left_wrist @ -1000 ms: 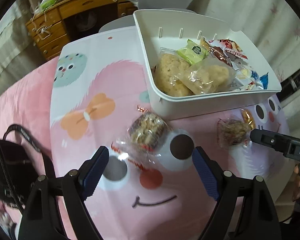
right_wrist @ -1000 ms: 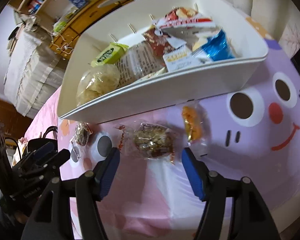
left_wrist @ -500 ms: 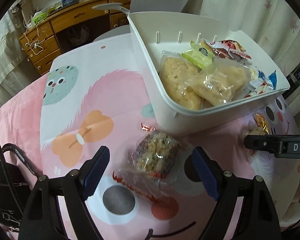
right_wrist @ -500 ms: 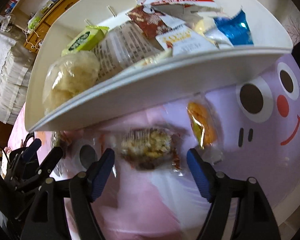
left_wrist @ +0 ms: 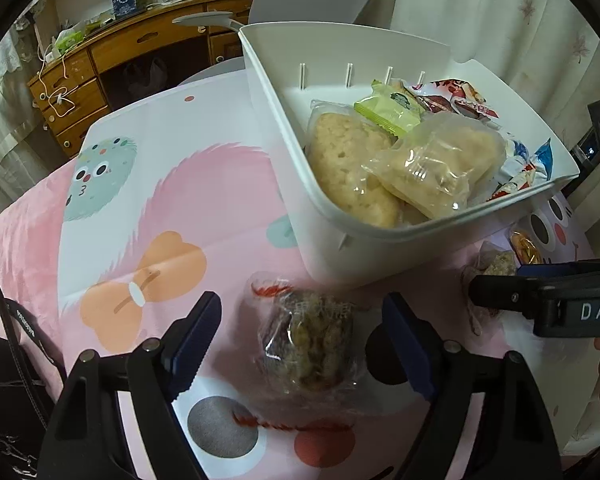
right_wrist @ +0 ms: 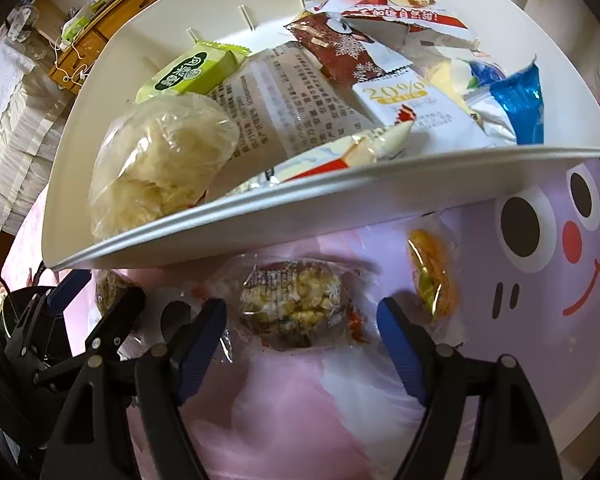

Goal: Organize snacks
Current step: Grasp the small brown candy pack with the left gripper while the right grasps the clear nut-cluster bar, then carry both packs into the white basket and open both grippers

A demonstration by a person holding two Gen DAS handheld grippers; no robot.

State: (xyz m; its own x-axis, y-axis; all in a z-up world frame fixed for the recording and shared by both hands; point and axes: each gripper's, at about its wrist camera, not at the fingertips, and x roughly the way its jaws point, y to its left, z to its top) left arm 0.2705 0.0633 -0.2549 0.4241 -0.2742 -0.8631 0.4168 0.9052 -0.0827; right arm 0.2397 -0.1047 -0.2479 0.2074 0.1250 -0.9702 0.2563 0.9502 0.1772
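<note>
White bin (left_wrist: 380,240) on tablecloth (left_wrist: 112,184) holds two rice cakes (left_wrist: 432,168), green packet (right_wrist: 188,74), mixed wrappers. Left gripper (left_wrist: 304,336) closing, right gripper (right_wrist: 300,320) opening; each straddles a wrapped grain cake (left_wrist: 312,344) (right_wrist: 292,300), pads not touching. Orange snack (right_wrist: 432,276) just beside.

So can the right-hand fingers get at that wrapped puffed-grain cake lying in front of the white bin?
Probably yes. The wrapped grain cake lies on the tablecloth between the right gripper's opening fingers, not yet pinched. The white bin's rim overhangs just behind it, but nothing blocks the sides.
</note>
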